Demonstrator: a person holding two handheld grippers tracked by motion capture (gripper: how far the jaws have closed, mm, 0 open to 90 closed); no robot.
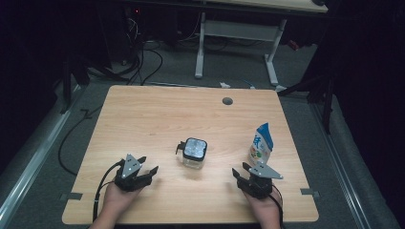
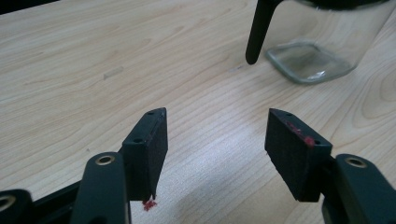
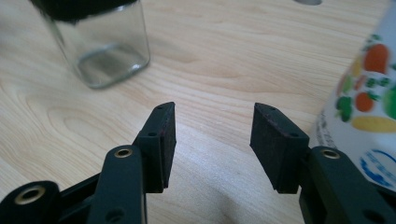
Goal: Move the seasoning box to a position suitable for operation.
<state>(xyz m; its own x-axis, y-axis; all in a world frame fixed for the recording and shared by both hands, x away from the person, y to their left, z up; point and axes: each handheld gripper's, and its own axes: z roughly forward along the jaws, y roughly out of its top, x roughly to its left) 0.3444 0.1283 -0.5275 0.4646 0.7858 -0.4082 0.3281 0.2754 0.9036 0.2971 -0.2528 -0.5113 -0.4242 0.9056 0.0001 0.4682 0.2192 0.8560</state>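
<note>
From above, the square clear glass jar with a black lid (image 1: pixel 194 153) stands mid-bench, the blue-and-white printed carton (image 1: pixel 261 144) toward the right edge, probably staged within reach. Both grippers rest near the front edge. Left hand-held gripper (image 2: pixel 215 140): released, jar ahead. Right hand-held gripper (image 3: pixel 214 136): released, carton just beside.

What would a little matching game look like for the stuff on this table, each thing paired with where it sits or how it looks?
Things:
1. glass jar
2. carton
3. left gripper
4. round hole

Descriptions:
A. near the far edge of the table
B. white and blue, with fruit pictures, just beyond the right gripper
C. jaws open, nothing between them
D. clear, black lid and handle, mid-table

Pairs: 1-D, 2-B, 3-C, 4-A
</note>
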